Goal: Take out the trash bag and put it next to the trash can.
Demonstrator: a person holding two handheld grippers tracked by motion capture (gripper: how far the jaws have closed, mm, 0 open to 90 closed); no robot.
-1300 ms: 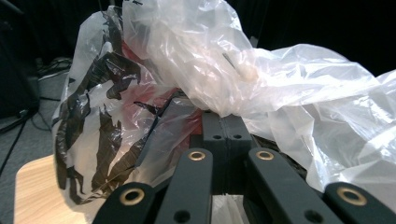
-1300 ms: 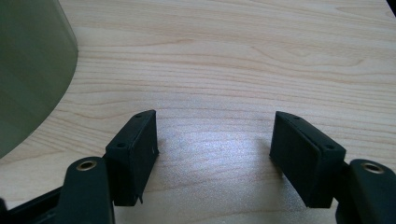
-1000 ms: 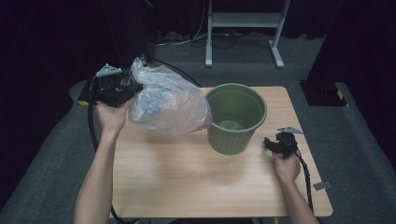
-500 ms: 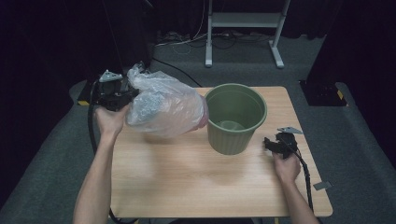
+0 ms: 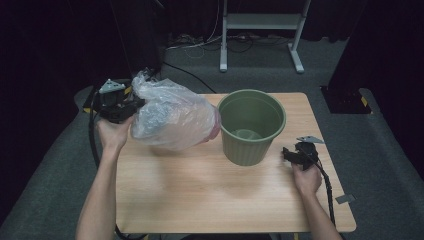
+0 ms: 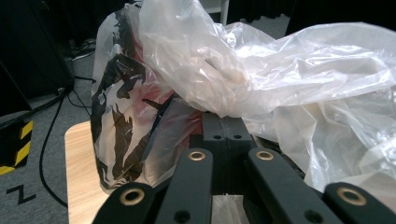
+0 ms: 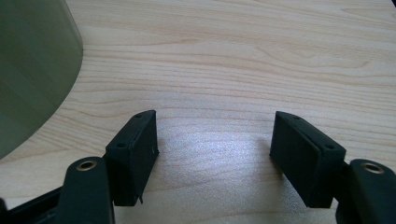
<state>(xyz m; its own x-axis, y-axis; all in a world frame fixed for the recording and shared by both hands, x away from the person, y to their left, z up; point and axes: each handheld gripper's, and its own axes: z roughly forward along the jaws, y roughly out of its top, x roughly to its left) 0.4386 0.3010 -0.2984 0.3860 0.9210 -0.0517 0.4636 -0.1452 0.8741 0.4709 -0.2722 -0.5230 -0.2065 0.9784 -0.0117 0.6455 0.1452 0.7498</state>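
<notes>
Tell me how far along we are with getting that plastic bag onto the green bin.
Done: the left gripper is shut on the plastic bag and holds it off the table, beside the green bin.
In hand: the bag hangs left of the bin's rim, not over it.
Left: the bin looks unlined, and the right gripper rests open on the table by the bin, so opening and fitting the bag likely remain.

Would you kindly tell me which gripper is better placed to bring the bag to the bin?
Left: the left gripper already clamps the clear plastic bag beside the green plastic bin; the right gripper is open and empty.
</notes>
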